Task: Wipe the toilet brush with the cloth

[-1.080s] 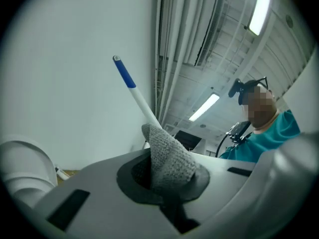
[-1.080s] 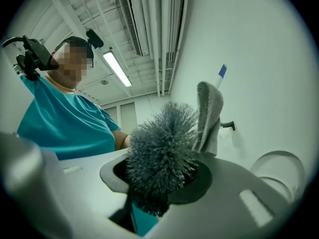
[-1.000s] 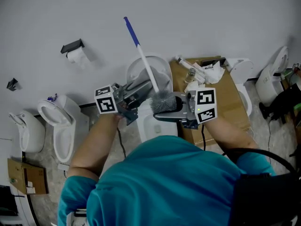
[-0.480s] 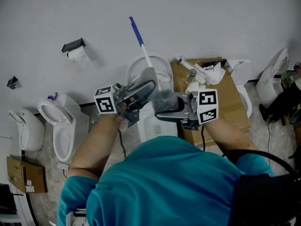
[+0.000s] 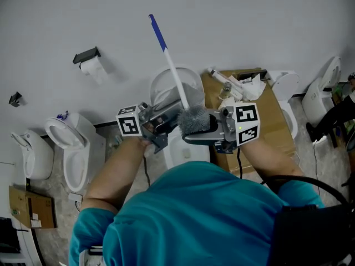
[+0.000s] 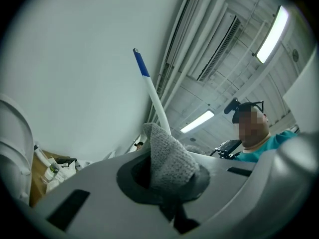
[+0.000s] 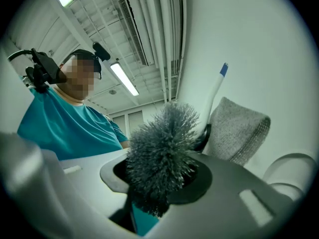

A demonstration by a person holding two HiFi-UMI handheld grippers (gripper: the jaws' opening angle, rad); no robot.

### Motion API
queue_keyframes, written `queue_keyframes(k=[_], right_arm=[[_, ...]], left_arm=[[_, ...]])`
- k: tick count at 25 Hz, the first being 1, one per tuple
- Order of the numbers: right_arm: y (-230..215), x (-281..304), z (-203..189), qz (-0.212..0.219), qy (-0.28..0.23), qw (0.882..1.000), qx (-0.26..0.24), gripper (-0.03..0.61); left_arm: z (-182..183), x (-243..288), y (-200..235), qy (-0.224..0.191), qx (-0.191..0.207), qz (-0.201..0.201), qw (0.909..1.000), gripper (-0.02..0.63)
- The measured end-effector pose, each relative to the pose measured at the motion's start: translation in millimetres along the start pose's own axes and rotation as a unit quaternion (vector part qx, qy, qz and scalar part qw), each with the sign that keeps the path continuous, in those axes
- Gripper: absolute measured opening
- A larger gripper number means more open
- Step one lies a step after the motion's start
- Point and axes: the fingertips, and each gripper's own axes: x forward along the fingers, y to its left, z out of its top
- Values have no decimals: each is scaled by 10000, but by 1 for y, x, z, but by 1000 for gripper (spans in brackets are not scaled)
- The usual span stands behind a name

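To your left, a toilet [image 5: 69,148] stands against the wall. Your left gripper [image 5: 173,117] is clamped on the grey cloth [image 6: 169,158], which sits just beside the white handle of the toilet brush [image 5: 173,76]; whether they touch is unclear. The handle slants up toward the wall, blue tip highest. Your right gripper [image 5: 195,127] pinches the brush's grey bristle head [image 7: 159,156]. A cardboard box [image 5: 272,115] lies to the right.

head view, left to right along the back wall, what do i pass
toilet at the left edge → open toilet → toilet brush → cardboard box → toilet at the right edge
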Motion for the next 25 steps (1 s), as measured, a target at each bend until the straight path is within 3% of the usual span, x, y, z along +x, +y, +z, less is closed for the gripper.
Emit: queue_keyframes(k=[9,25], right_arm=[[14,-1,-9,257,73,9996,48,146],[35,-5,-25,510,313,9982,-10,146]], left_arm=[[20,-7,-12,-586,-199,-507,9968,12],[36,-14,-23,-897,152,-447,9949,12]])
